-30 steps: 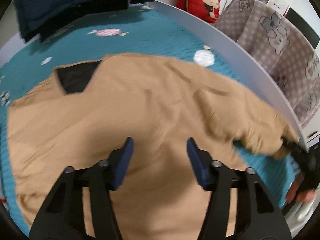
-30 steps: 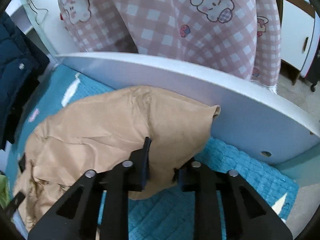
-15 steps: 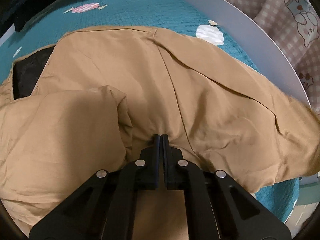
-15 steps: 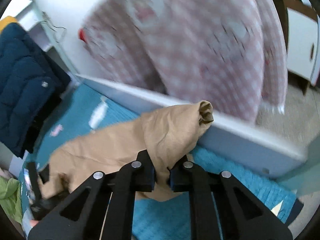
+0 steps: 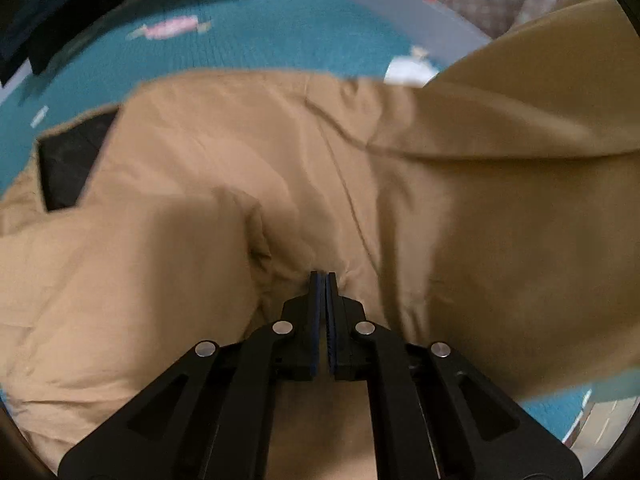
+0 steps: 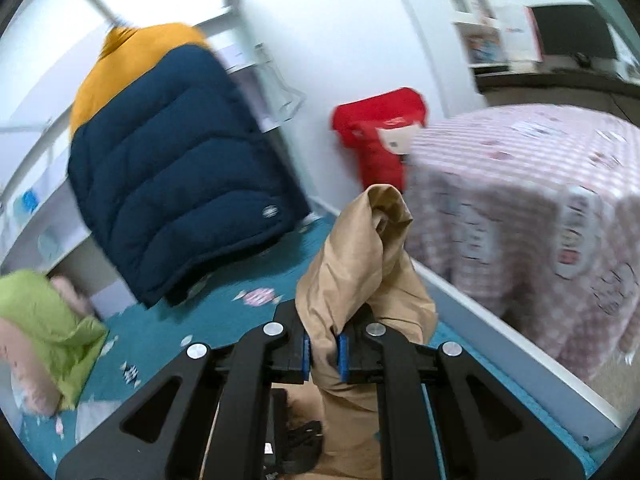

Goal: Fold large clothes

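A large tan jacket [image 5: 304, 168] with a black inner lining [image 5: 68, 164] lies spread on a teal bed cover [image 5: 248, 28]. My left gripper [image 5: 323, 280] is shut on a pinch of the jacket's fabric near its middle. My right gripper [image 6: 323, 344] is shut on the jacket's sleeve [image 6: 360, 248] and holds it up in the air, the cuff sticking up past the jaws. In the left wrist view the raised sleeve [image 5: 540, 72] rises toward the upper right.
A white bed rail [image 6: 516, 340] runs along the right side. A pink checked blanket [image 6: 532, 200] and a red cushion [image 6: 380, 136] lie beyond it. A navy and yellow puffer jacket [image 6: 176, 168] hangs at the back. A green cloth [image 6: 44, 312] lies at left.
My left gripper went from open to shut on the jacket's fabric. My right gripper lifted the sleeve high off the bed and swung it toward the jacket's middle.
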Tool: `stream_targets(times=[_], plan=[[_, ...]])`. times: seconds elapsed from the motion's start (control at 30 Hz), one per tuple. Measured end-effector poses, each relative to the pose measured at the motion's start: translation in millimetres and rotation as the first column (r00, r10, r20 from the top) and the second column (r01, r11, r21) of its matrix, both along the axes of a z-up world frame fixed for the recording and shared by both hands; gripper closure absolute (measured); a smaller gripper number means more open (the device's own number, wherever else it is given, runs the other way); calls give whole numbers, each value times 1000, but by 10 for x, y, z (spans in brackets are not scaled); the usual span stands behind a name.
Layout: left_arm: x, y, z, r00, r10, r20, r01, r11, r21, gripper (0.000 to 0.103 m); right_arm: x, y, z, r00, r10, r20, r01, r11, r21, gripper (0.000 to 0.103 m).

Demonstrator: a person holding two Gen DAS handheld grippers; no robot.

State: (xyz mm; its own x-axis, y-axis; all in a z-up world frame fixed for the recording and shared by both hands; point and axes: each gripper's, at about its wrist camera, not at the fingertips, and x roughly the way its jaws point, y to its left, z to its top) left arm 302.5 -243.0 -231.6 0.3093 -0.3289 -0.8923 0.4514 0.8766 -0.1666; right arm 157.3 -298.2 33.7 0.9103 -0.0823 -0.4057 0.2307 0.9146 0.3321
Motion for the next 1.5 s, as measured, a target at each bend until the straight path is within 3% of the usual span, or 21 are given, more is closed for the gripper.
stream_targets(times=[0.13, 0.2, 0.43, 0.57, 0.7, 0.73, 0.77, 0.83, 0.87, 0.9, 0.93, 0.97, 1.03, 1.1, 1.23, 1.3, 1.33, 1.43, 1.47, 1.5], plan=[[-96, 431, 346, 1000, 19, 12, -18, 999, -42, 98, 109, 354, -12, 997, 78, -24, -78, 997, -29, 94], [-130, 710, 460, 999, 39, 33, -38, 999, -24, 98, 190, 572, -42, 991, 130, -40, -131, 991, -29, 94], [-128, 1832, 549, 976, 212, 53, -213, 977, 1, 98, 561, 1351, -293, 953, 278, -121, -282, 959, -19, 94], [-217, 2463, 534, 950, 310, 30, -310, 951, -8, 98, 779, 1803, -605, 916, 349, -197, -355, 935, 5, 94], [-340, 2985, 474, 909, 417, 22, -418, 908, 41, 98, 1024, 2204, -1012, 876, 379, -298, -395, 918, 6, 94], [-368, 3085, 476, 901, 433, 23, -433, 900, 40, 98, 1115, 2334, -1178, 845, 417, -336, -436, 900, 20, 93], [-408, 3177, 486, 893, 450, 22, -451, 892, 32, 98, 1158, 2411, -1280, 818, 452, -356, -470, 882, 39, 90], [-482, 3348, 521, 877, 480, 24, -481, 877, 22, 97, 1187, 2540, -1423, 763, 539, -357, -539, 835, 111, 75], [-513, 3402, 534, 871, 490, 34, -491, 871, 30, 96, 1170, 2566, -1439, 739, 587, -329, -571, 806, 157, 47], [-550, 3464, 553, 863, 503, 53, -505, 862, 43, 94, 1133, 2574, -1427, 744, 601, -292, -576, 798, 176, 35], [-548, 3474, 566, 859, 508, 61, -511, 858, 49, 93, 1040, 2542, -1363, 779, 585, -224, -561, 811, 165, 26], [-558, 3504, 577, 855, 514, 66, -518, 854, 55, 93, 1006, 2525, -1318, 788, 579, -206, -558, 815, 157, 22], [-568, 3533, 599, 852, 519, 64, -522, 851, 51, 93, 967, 2460, -1235, 792, 575, -204, -555, 818, 150, 22], [-553, 3489, 615, 859, 509, 55, -511, 859, 36, 93, 903, 2327, -1161, 820, 536, -202, -525, 844, 110, 22], [-437, 3232, 624, 886, 463, 26, -463, 886, -14, 92, 833, 1820, -1067, 909, 340, -239, -360, 932, -41, 22], [-362, 3017, 631, 906, 422, 8, -421, 906, -47, 92, 822, 1619, -1117, 929, 266, -258, -294, 953, -76, 22], [-318, 2925, 629, 913, 409, 7, -408, 911, -57, 92, 833, 1525, -1159, 933, 242, -268, -270, 960, -71, 24], [-179, 2579, 637, 933, 361, 10, -358, 929, -95, 92, 877, 1385, -1319, 926, 200, -321, -234, 969, -72, 53], [-131, 2440, 643, 940, 341, 5, -338, 935, -110, 92, 877, 1363, -1352, 925, 185, -333, -225, 970, -88, 67], [-110, 2370, 647, 944, 328, 7, -326, 938, -116, 92, 873, 1367, -1403, 922, 175, -345, -223, 969, -104, 73]])
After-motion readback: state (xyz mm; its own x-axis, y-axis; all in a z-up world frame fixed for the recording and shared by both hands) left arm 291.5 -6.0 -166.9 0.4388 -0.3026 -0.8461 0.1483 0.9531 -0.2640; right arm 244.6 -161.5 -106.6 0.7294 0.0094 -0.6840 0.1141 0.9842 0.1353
